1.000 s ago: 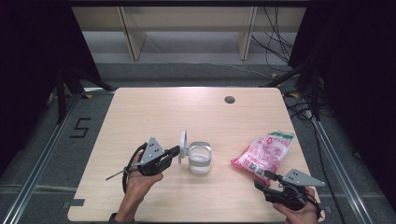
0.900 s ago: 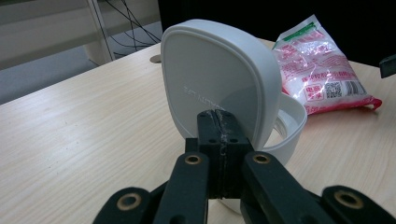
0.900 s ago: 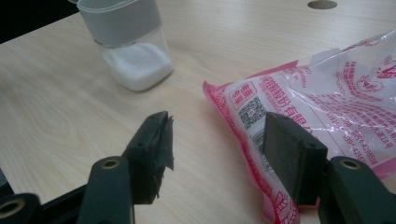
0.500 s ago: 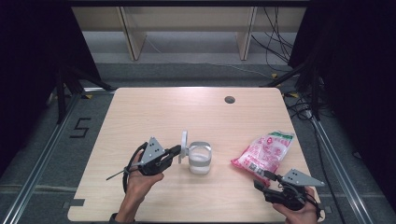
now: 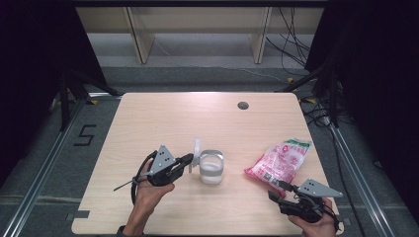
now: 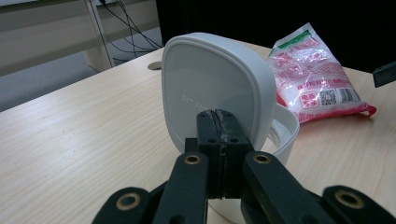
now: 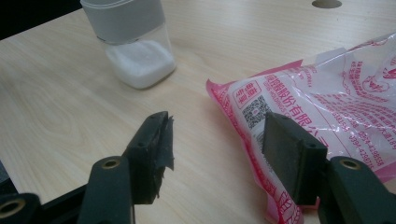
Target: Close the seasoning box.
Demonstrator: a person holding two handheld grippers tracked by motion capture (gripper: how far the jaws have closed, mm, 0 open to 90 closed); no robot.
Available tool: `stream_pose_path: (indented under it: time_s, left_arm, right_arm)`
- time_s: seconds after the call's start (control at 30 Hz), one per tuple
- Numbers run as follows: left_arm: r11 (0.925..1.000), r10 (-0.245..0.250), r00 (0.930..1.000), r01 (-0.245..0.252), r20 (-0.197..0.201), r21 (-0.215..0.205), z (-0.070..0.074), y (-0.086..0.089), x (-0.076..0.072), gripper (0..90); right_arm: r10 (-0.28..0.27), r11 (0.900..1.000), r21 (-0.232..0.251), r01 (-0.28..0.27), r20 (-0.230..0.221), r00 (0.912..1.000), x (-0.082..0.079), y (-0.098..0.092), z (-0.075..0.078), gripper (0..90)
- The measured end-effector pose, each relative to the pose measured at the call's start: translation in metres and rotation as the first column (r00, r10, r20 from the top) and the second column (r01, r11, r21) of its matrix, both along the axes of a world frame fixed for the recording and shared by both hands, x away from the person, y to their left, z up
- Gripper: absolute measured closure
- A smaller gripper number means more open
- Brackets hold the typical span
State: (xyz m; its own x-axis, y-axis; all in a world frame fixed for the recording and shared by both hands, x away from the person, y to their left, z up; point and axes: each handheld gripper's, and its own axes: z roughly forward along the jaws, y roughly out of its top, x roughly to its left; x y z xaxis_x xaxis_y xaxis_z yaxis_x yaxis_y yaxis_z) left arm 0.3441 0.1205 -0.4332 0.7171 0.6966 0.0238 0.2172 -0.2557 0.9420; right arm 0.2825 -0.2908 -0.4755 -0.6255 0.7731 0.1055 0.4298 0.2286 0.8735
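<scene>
A clear jar [image 5: 211,170] with a grey band and white grains in its bottom stands on the wooden table [image 5: 197,113]. Its white hinged lid [image 5: 197,149] is flipped up and stands upright. My left gripper [image 5: 189,159] is shut, and its closed tips rest against the lower face of the lid [image 6: 210,79], with nothing seen between them [image 6: 222,116]. A pink and white bag [image 5: 280,159] lies to the right of the jar. My right gripper [image 5: 274,190] is open at the bag's near corner [image 7: 336,93]; one jaw is over the bag's edge and the other over bare table [image 7: 217,135].
A round cable hole [image 5: 242,105] sits in the table's far side. Shelf legs and cables are on the floor beyond the table. The jar [image 7: 133,42] stands a short way from the bag.
</scene>
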Motion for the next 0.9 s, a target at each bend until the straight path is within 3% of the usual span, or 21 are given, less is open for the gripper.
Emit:
stream_pose_path:
  time_s: [0.33, 0.53, 0.6, 0.63, 0.7, 0.77, 0.83, 0.9]
  left_arm:
    - [0.9988, -0.048, 0.9988, 0.048, -0.001, -0.012, 0.0, -0.012, -0.004, 86.4]
    - [0.9972, -0.07, 0.9973, 0.069, -0.021, -0.03, 0.003, -0.01, -0.006, 78.3]
    - [0.9967, -0.076, 0.9969, 0.075, -0.019, -0.029, 0.003, -0.008, -0.006, 75.5]
    - [0.9966, -0.076, 0.9968, 0.075, -0.026, -0.034, 0.003, -0.007, -0.007, 74.5]
    - [0.9949, -0.092, 0.9956, 0.091, -0.018, -0.044, 0.003, -0.006, -0.007, 72.5]
    - [0.9931, -0.103, 0.9945, 0.102, -0.017, -0.057, 0.004, -0.006, -0.008, 69.8]
    - [0.993, -0.106, 0.9943, 0.105, -0.013, -0.053, 0.004, -0.006, -0.009, 66.2]
    - [0.9927, -0.107, 0.994, 0.105, -0.026, -0.06, 0.004, -0.008, -0.01, 61.6]
  right_arm:
    - [0.007, 1.0, 0.002, -0.007, -0.016, 0.9998, -0.001, 0.0, 0.0, 42.4]
    - [0.003, 1.0, 0.009, -0.003, -0.019, 0.9998, -0.001, 0.0, 0.0, 42.5]
    - [0.005, 1.0, -0.009, -0.005, 0.009, 0.9999, 0.001, 0.0, 0.0, 42.4]
    - [0.004, 1.0, 0.0, -0.004, -0.017, 0.9999, -0.001, 0.001, 0.0, 42.4]
    - [0.006, 1.0, -0.006, -0.006, 0.009, 0.9999, 0.0, 0.0, 0.0, 42.4]
    - [0.001, 1.0, 0.01, -0.001, -0.008, 1.0, 0.0, 0.001, -0.001, 42.3]
    - [0.004, 1.0, -0.002, -0.004, 0.016, 0.9999, 0.001, 0.0, -0.001, 42.2]
    - [0.0, 1.0, 0.005, 0.0, -0.004, 1.0, 0.0, 0.001, -0.001, 42.0]
